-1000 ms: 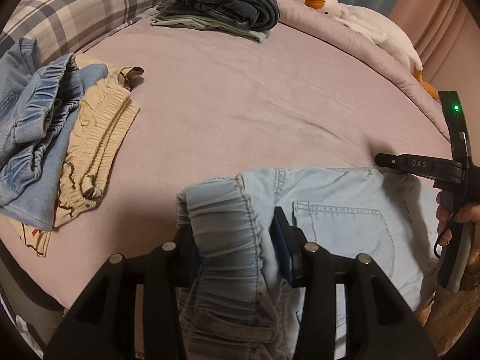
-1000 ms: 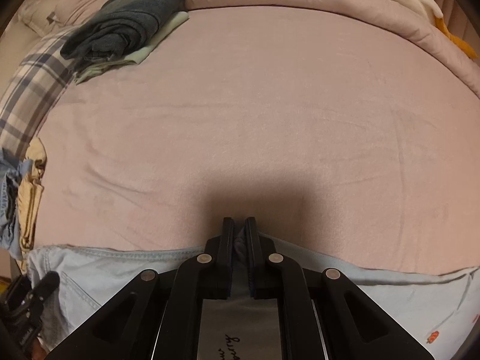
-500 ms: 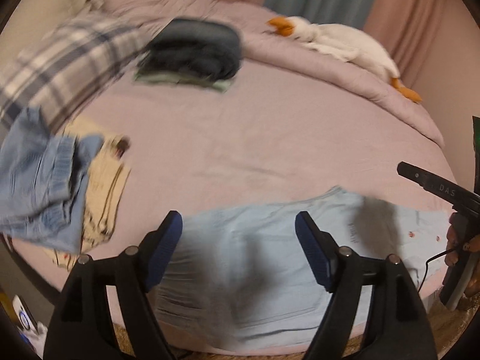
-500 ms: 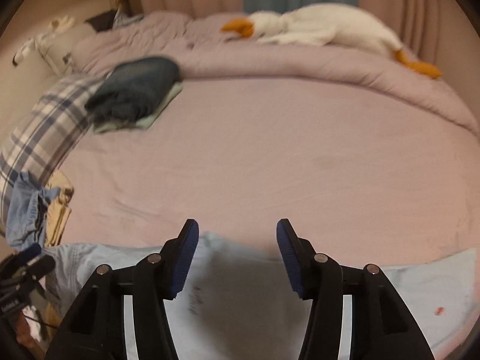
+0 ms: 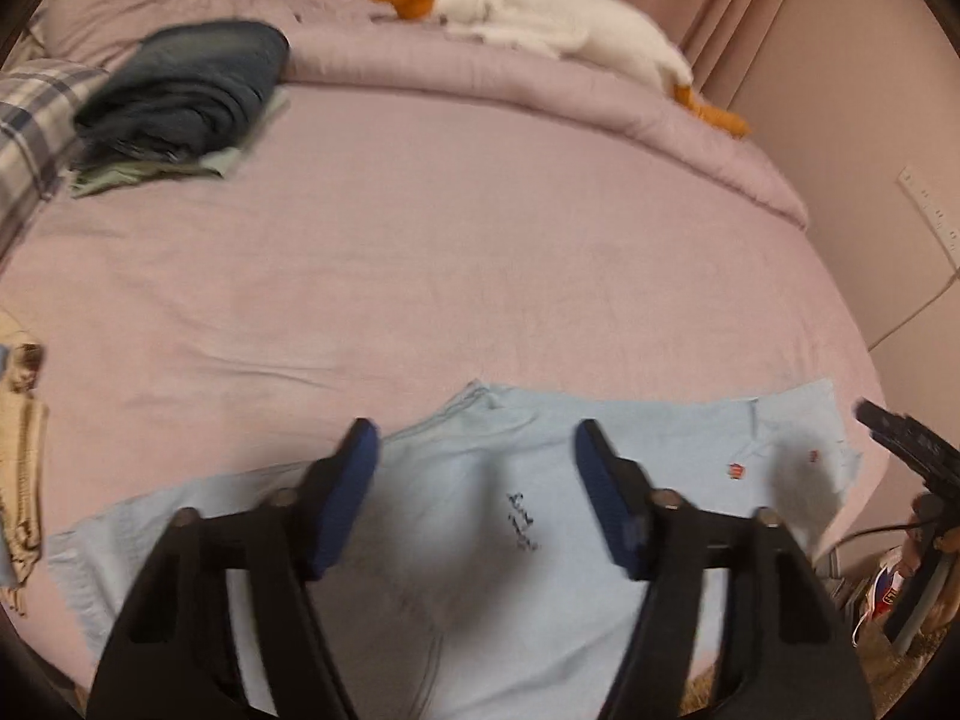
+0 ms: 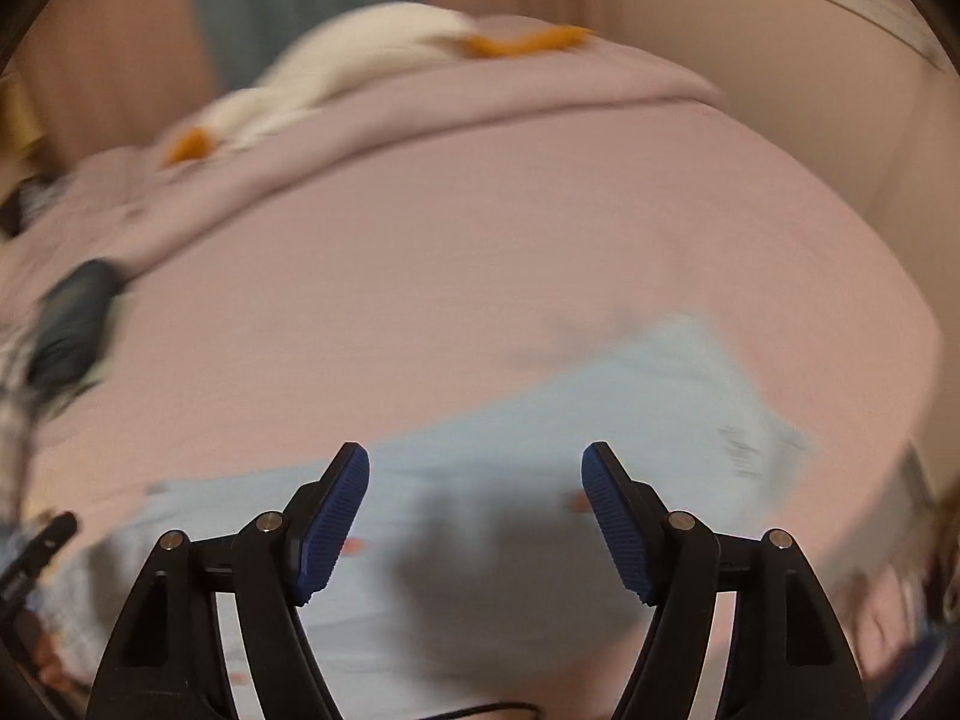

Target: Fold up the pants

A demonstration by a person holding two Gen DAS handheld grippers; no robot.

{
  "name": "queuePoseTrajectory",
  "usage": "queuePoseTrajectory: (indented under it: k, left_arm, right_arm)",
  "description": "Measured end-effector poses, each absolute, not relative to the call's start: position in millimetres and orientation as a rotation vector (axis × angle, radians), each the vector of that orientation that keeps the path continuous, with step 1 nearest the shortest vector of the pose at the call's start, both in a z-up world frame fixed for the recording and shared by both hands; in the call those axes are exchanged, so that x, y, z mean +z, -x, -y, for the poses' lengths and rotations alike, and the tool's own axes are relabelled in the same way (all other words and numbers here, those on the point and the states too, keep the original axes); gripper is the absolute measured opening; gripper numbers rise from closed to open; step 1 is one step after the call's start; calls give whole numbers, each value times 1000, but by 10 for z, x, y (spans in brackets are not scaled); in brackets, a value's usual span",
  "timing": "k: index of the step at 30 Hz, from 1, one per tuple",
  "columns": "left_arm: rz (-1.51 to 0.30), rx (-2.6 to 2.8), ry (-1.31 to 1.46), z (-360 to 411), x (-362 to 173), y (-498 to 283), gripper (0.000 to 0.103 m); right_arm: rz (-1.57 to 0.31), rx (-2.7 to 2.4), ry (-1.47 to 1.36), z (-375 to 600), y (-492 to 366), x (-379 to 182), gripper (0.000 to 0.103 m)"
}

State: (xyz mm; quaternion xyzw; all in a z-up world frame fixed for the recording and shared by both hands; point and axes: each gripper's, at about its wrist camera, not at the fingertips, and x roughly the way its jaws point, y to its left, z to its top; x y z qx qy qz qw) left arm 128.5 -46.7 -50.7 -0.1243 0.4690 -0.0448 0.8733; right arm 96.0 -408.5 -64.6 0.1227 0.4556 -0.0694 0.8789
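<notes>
Light blue pants point(image 5: 498, 480) lie spread flat along the near edge of the pink bed point(image 5: 450, 252), with small red marks and dark lettering on the cloth. My left gripper point(image 5: 477, 498) is open and empty, held above the pants. My right gripper point(image 6: 474, 516) is open and empty above the same pants point(image 6: 540, 438); that view is blurred. The right gripper's tip point(image 5: 900, 444) shows at the right edge of the left wrist view.
A stack of folded dark clothes point(image 5: 186, 96) sits at the bed's far left beside a plaid pillow point(image 5: 30, 138). A white goose plush point(image 5: 540, 18) lies on the rolled duvet at the back. Cream clothes point(image 5: 21, 450) lie at the left edge. A wall stands right.
Both grippers let go of the pants and opened, then lifted up and back. The pants now lie flat on the bed. The right wrist view has swung to the right.
</notes>
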Motion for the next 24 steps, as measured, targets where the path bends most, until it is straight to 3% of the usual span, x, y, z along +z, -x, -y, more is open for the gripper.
queuePoseTrajectory:
  k: [5,16,19,21,23,24]
  left_arm:
    - [-1091,-102,293,539,-919,-1563,31]
    - [-1108,-77,294,552,-1131,-1670,31]
    - [-1101,-68,289,561,-1127,-1650,31]
    - [-1094,-62,279,563,-1127,-1621,30]
    - [-1086,-55,267,589,-1124,-1609,30]
    - [-1086,-54,265,596,-1130,-1617,29]
  right_arm:
    - [-1012,-233,-347,4624,-1055,-968,73]
    - [-1003,-384,-430,5144,-1071,-1296,73]
    - [-999,-386,-419,5170,-1005,-1294,46]
    - [-1014,-392,-427,5243,-1011,-1358,22]
    - [-1011,-390,-451,5359,-1012,-1374,8]
    - [-996,-379,-476,5389,-1001,-1352,7]
